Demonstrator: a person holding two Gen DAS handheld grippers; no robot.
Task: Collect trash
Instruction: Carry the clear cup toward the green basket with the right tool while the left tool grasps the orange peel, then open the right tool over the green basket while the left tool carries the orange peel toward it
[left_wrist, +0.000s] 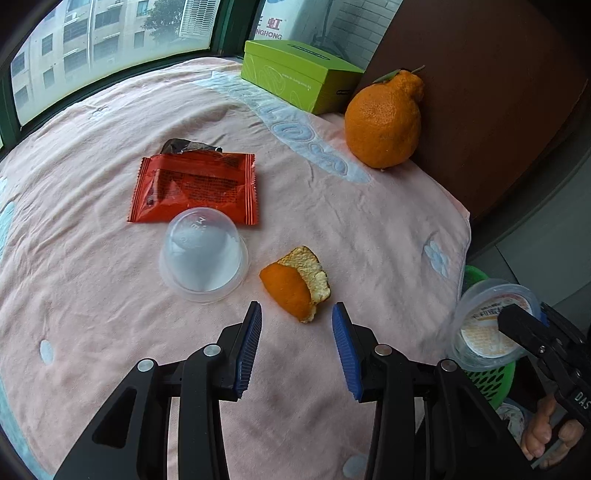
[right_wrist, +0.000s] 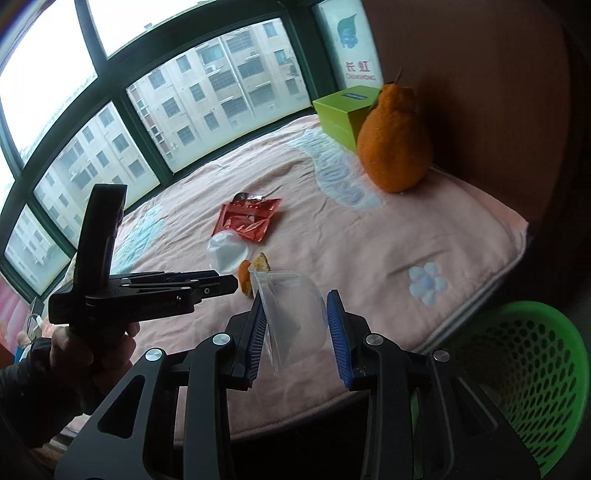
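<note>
My left gripper (left_wrist: 296, 345) is released over the pink blanket (left_wrist: 110, 332), orange peel (left_wrist: 295, 282) just ahead. My right gripper (right_wrist: 296, 334) clenches a clear cup (right_wrist: 291, 314) past the blanket's edge, beside the green basket (right_wrist: 535, 376).

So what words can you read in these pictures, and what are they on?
"CHANGHONG", under two Chinese characters: white box by the window.
"DAS": right gripper's black body; the rest is cut off.
Green box: side print too small to read.
Red wrapper: black print, too blurred.
Held cup's lid: print too blurred.
Upturned clear cup: raised letters, unreadable.
</note>
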